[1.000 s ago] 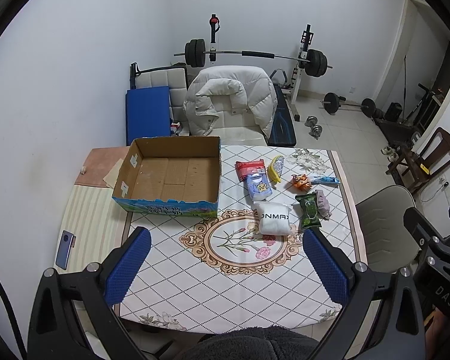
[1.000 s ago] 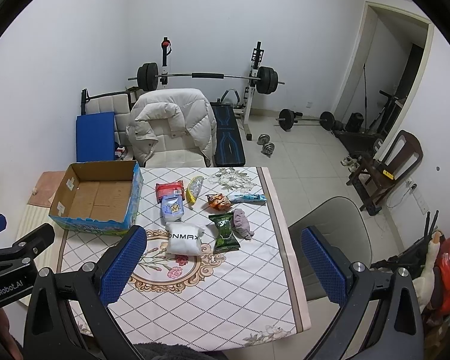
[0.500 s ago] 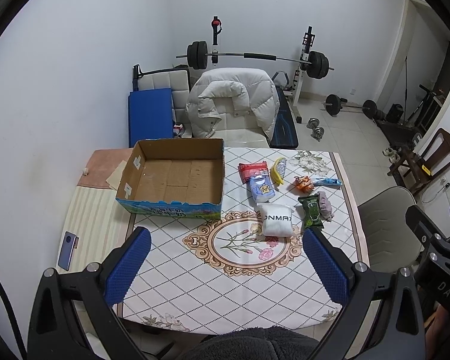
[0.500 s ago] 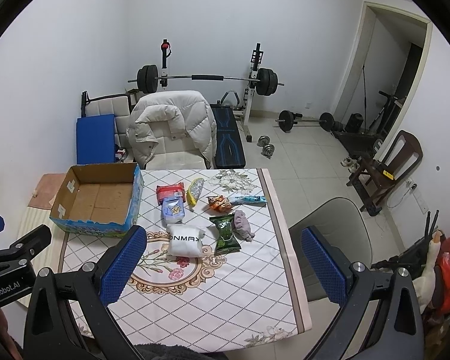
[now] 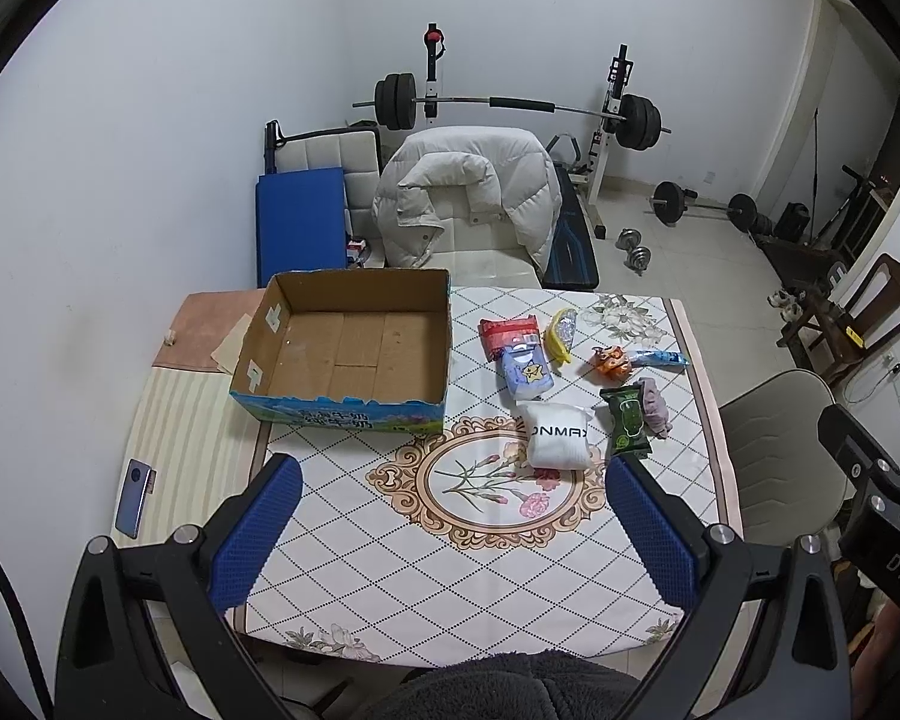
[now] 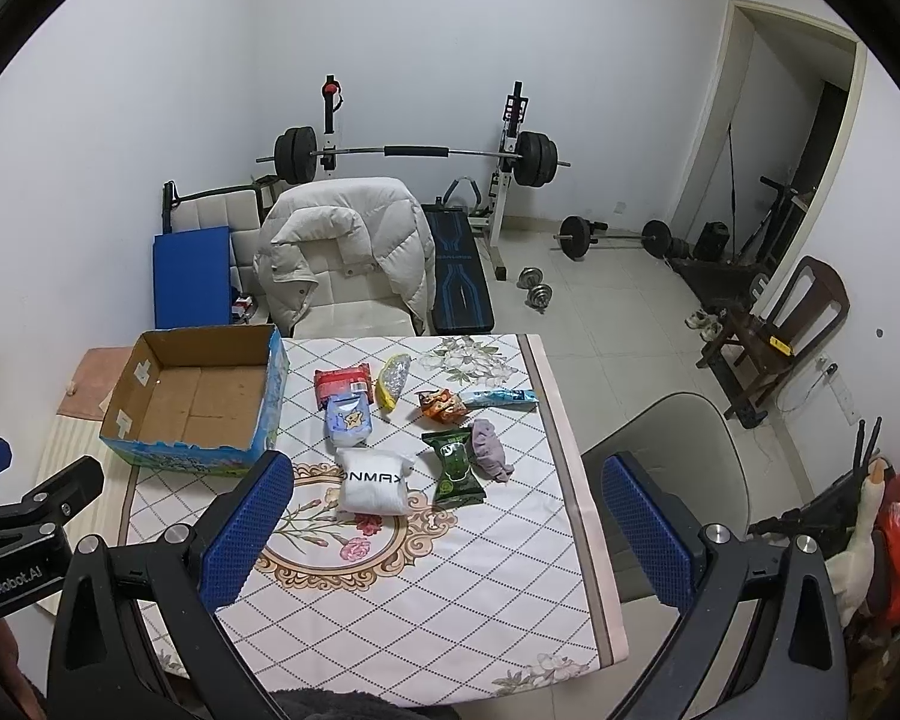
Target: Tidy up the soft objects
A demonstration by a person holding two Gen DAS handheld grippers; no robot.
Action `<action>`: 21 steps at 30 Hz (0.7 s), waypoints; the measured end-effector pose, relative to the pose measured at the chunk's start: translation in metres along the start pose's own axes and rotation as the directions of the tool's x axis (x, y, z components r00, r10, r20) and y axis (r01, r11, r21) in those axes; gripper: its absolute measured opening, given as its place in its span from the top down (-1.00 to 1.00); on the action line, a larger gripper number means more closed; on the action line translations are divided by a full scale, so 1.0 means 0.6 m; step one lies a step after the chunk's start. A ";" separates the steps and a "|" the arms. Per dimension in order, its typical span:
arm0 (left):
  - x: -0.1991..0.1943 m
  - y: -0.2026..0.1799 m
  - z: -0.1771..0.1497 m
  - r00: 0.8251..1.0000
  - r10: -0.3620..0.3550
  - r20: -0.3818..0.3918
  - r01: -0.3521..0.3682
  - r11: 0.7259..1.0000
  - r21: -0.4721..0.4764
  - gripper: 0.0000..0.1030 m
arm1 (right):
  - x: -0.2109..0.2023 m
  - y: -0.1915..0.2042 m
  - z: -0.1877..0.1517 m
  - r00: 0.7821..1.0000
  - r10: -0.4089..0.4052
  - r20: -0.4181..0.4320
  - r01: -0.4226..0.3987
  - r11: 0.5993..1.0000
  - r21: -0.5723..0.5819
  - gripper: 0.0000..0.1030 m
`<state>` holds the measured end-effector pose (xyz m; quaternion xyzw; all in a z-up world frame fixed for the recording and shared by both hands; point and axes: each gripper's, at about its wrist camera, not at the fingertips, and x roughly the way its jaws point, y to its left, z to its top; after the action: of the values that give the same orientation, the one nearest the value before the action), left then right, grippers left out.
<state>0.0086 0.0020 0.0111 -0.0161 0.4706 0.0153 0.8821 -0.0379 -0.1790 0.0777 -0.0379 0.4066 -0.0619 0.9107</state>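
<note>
An empty cardboard box [image 5: 354, 348] [image 6: 195, 396] stands at the far left of the table [image 5: 480, 570] [image 6: 468, 588]. To its right lie several soft packs: a white pouch [image 5: 558, 435] [image 6: 371, 480], a green pack [image 5: 627, 423] [image 6: 455, 468], a mauve cloth [image 5: 654, 405] [image 6: 489, 450], a blue star pack [image 5: 527, 372] [image 6: 348, 420], a red pack [image 5: 507, 333] [image 6: 342, 384], a yellow packet [image 5: 561, 333] [image 6: 392, 384], an orange packet [image 5: 611, 359] [image 6: 443, 405] and a light-blue tube [image 5: 660, 357] [image 6: 501, 399]. My left gripper [image 5: 453, 534] and right gripper [image 6: 444, 528] hover high above the near table edge, both open, holding nothing.
A chair draped with a white padded jacket [image 5: 468, 198] [image 6: 342, 240] stands behind the table, a grey chair [image 5: 780, 450] [image 6: 660, 480] at its right side. A phone [image 5: 135, 498] lies on the striped mat at left. A barbell rack [image 5: 510, 108] and weights fill the back.
Both views have shifted slightly; the table and box sit a little lower and nearer in frame. No object on the table has moved, and both grippers remain open.
</note>
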 end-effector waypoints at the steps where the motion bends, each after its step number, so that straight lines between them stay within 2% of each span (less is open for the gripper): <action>1: 0.005 0.001 0.000 1.000 -0.001 -0.005 0.001 1.000 -0.001 -1.00 | 0.004 0.000 0.001 1.000 0.000 -0.003 0.000 1.000 0.002 -1.00; 6: 0.061 -0.012 0.016 0.999 0.000 -0.045 0.000 1.000 0.011 -1.00 | 0.054 -0.016 0.003 0.999 0.013 -0.050 -0.012 0.999 0.035 -1.00; 9: 0.140 -0.028 0.036 0.992 -0.022 -0.127 0.025 0.999 0.021 -1.00 | 0.128 -0.039 0.004 0.994 0.023 -0.109 -0.017 0.998 0.054 -1.00; 11: 0.224 -0.047 0.049 0.976 -0.039 -0.215 0.046 0.999 0.024 -1.00 | 0.191 -0.056 0.003 0.986 0.037 -0.165 -0.026 0.997 0.066 -1.00; 13: 0.308 -0.073 0.054 0.952 -0.061 -0.299 0.072 0.997 0.028 -1.00 | 0.282 -0.072 -0.001 0.968 0.051 -0.247 -0.034 0.997 0.076 -1.00; 14: 0.356 -0.085 0.054 0.932 -0.075 -0.354 0.089 0.996 0.024 -1.00 | 0.314 -0.082 -0.004 0.960 0.058 -0.274 -0.037 0.996 0.079 -1.00; 16: 0.471 -0.121 0.049 0.872 -0.133 -0.471 0.146 0.989 -0.010 -1.00 | 0.408 -0.100 -0.017 0.934 0.083 -0.348 -0.053 0.994 0.094 -1.00; 19: 0.606 -0.172 0.028 0.793 -0.147 -0.591 0.164 0.986 -0.026 -0.98 | 0.549 -0.119 -0.045 0.893 0.140 -0.427 -0.097 0.988 0.121 -1.00; 20: 0.641 -0.187 0.018 0.770 -0.145 -0.621 0.168 0.986 -0.021 -0.98 | 0.606 -0.123 -0.058 0.871 0.157 -0.465 -0.108 0.986 0.129 -0.97; 21: 0.692 -0.204 0.005 0.738 -0.129 -0.662 0.161 0.987 -0.012 -0.98 | 0.645 -0.125 -0.067 0.857 0.172 -0.486 -0.120 0.983 0.137 -0.93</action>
<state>0.2473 -0.1151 -0.3302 -0.0370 0.7494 -0.0708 0.6573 0.1819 -0.3093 -0.2250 0.0566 0.6244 -0.0206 0.7788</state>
